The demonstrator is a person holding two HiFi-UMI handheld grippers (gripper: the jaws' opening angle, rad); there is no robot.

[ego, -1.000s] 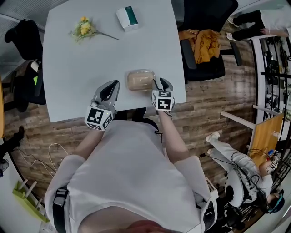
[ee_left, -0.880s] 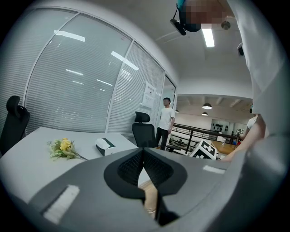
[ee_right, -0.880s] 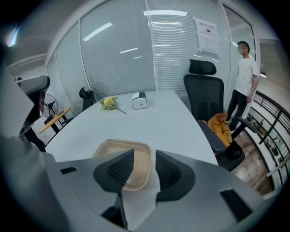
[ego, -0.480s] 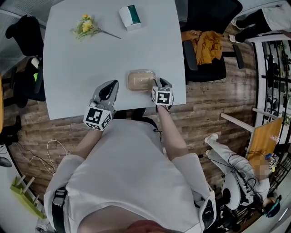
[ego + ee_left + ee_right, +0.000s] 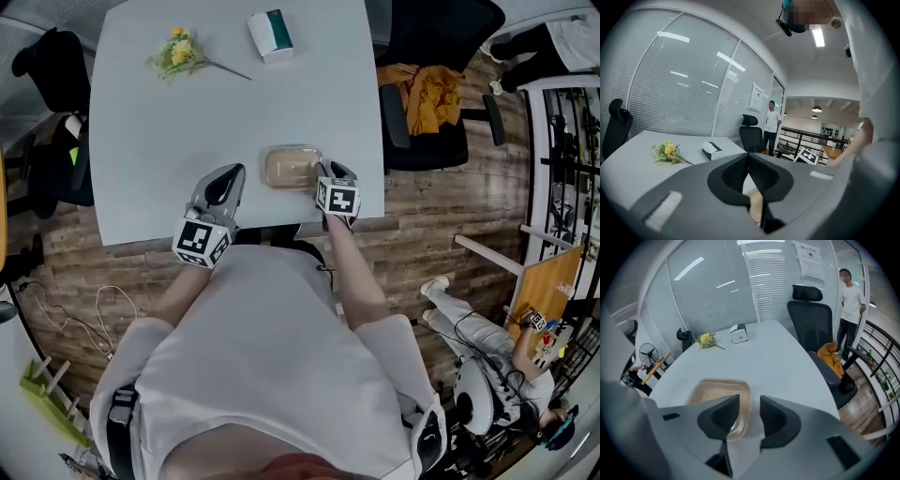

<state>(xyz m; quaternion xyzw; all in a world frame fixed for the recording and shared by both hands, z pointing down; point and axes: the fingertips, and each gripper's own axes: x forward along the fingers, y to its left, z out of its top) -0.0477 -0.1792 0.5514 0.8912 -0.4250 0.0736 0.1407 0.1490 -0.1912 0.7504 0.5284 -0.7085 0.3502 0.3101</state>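
Found a small bunch of yellow flowers with green leaves near the far left corner of the white desk. Saw the left gripper over the near edge, left of centre, with jaws pressed together in the left gripper view and nothing clamped between them. Made out a sliver of tan below the closed tips, too narrow to name. Noted a white tissue box with a green band by the far edge, right of the flowers. Located the shallow, clear tan plastic container with rounded corners flat on the desk close to the near edge, toward the near right corner. Caught the right gripper just beside the container's right near corner, its jaws narrowly apart in the right gripper view, with the container's right rim just ahead of the gap. Could not tell whether the tips touched it. Judged the container not gripped and not lifted. Spotted a black office chair with an orange garment beyond the right edge.
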